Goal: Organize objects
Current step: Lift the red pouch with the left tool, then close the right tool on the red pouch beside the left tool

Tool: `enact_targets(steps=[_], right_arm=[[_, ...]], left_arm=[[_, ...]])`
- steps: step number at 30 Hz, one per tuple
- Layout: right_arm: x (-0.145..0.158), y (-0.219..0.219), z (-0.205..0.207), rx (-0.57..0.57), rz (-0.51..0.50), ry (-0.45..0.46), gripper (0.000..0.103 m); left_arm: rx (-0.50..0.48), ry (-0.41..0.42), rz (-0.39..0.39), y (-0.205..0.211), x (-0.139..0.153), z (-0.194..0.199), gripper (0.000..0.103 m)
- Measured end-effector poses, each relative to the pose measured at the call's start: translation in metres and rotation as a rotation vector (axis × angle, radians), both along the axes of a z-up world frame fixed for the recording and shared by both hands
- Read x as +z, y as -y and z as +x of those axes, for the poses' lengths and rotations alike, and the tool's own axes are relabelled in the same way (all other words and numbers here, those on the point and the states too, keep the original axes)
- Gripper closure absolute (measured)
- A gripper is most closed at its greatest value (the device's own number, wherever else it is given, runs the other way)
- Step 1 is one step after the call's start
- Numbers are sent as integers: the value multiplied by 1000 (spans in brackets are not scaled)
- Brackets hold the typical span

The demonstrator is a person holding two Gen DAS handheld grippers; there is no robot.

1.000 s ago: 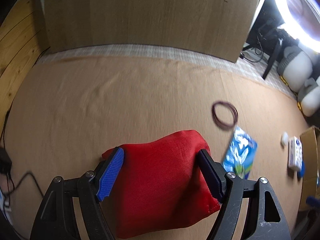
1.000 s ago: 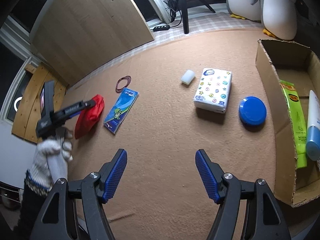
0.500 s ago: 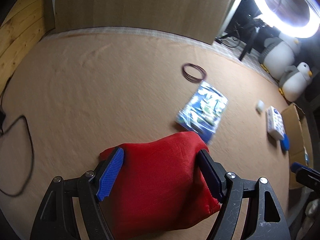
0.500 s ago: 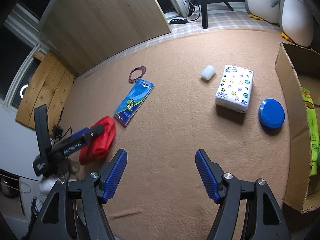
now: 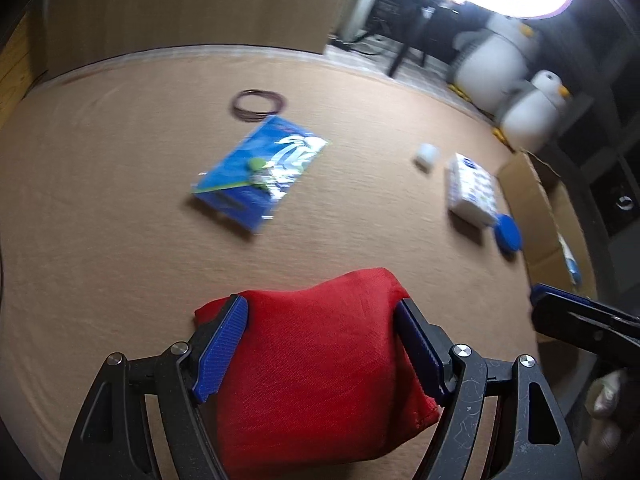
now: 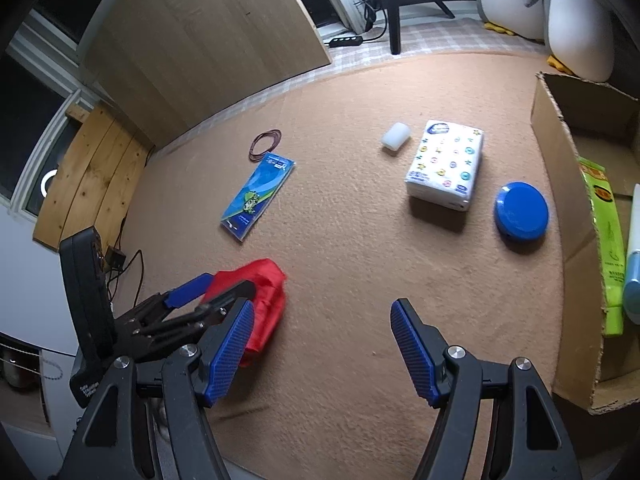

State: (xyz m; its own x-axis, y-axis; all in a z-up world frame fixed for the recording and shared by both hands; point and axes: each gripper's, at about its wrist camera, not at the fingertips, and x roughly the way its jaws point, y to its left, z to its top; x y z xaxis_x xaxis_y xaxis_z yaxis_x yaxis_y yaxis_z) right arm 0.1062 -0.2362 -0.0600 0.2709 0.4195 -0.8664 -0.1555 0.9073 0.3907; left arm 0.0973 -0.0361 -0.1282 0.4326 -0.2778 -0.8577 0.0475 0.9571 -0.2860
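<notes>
Count of items, as I see them from both wrist cameras.

I count one red cloth pouch (image 5: 320, 364), one blue flat packet (image 6: 258, 196), one bundle of rubber bands (image 6: 265, 144), one small white cylinder (image 6: 396, 135), one white tissue pack (image 6: 446, 164) and one blue round lid (image 6: 521, 213). One cardboard box (image 6: 560, 208) holds one green tube (image 6: 606, 240) and one pale blue bottle (image 6: 632, 264). Two plush penguins (image 5: 494, 66) stand behind.
</notes>
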Motion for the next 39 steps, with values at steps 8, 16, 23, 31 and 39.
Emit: enact_targets(steps=[8, 16, 23, 31, 39], right_arm=[[-6, 6, 1, 21, -2, -45, 36], [-18, -15, 1, 104, 22, -97, 36], [-33, -43, 1, 171, 25, -134, 36], [-45, -54, 3, 161, 61, -163, 36], [-51, -67, 3, 185, 74, -178, 38]], left_arm=[[-78, 35, 5, 6, 28, -19, 20], [-74, -27, -22, -16, 15, -49, 19], [-39, -62, -92, -26, 1, -44, 19], [-51, -87, -144, -27, -7, -42, 22], [-57, -96, -159, -24, -10, -39, 34]])
